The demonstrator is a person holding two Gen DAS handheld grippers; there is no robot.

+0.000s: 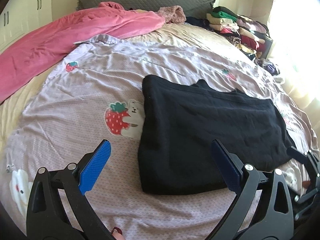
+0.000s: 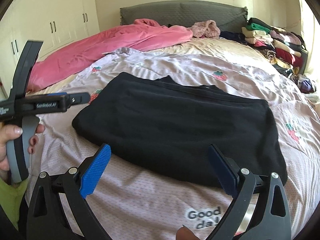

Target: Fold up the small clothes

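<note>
On the lilac strawberry-print quilt point(image 1: 84, 92) the black garment point(image 1: 210, 128) lies flat, already folded to a rough rectangle, with its near edge just ahead of both tools. Your left gripper point(image 1: 160, 166) and right gripper point(image 2: 158, 168) both hang with jaws spread wide and empty, gripping nothing. For the next fold, I judge you should take the two near corners together, pinching every layer at the hem, not just the top one. Lift evenly, carry the edge towards the far side, and keep the thick cloth taut so it lands square.
</note>
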